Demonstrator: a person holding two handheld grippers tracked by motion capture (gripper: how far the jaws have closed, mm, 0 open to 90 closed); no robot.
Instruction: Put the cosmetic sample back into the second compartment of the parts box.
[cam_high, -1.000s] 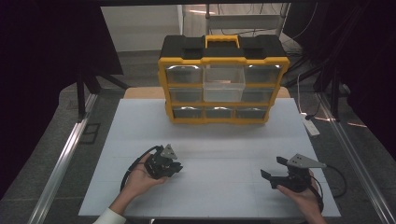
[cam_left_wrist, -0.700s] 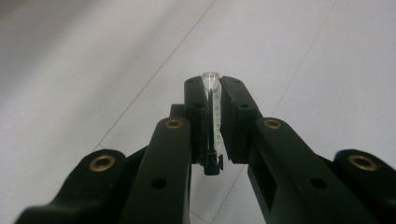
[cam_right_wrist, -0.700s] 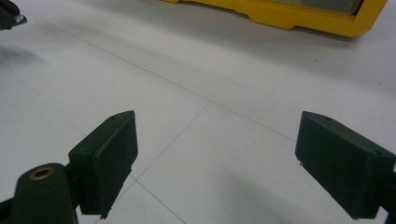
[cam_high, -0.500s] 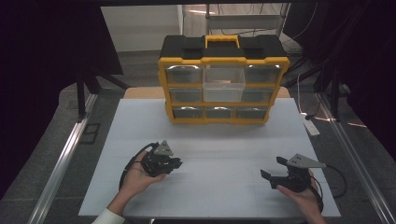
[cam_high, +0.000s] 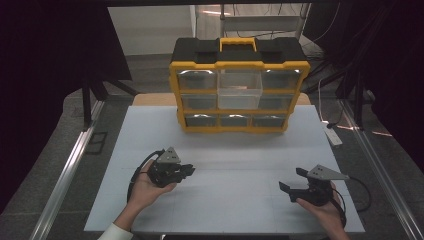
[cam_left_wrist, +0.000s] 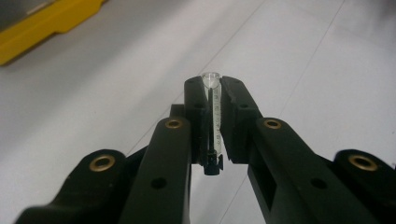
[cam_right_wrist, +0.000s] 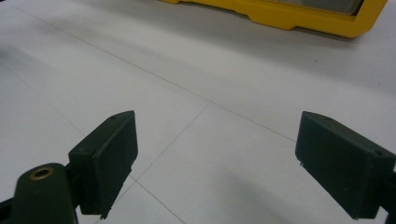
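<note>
Layout as seen from your side of the counter. The drawer cabinet stands at the far edge, centred, its drawers facing you. Your left gripper sits near-left, your right gripper near-right, well apart, both in front of the cabinet. A small tube lies between the left jaws, its open end pointing away from you. A power strip lies beyond the counter's right edge.

We cannot read the small markings on the clear tube; the organiser's drawer contents stay blurred, and its top is cropped in both gripper views.
</note>
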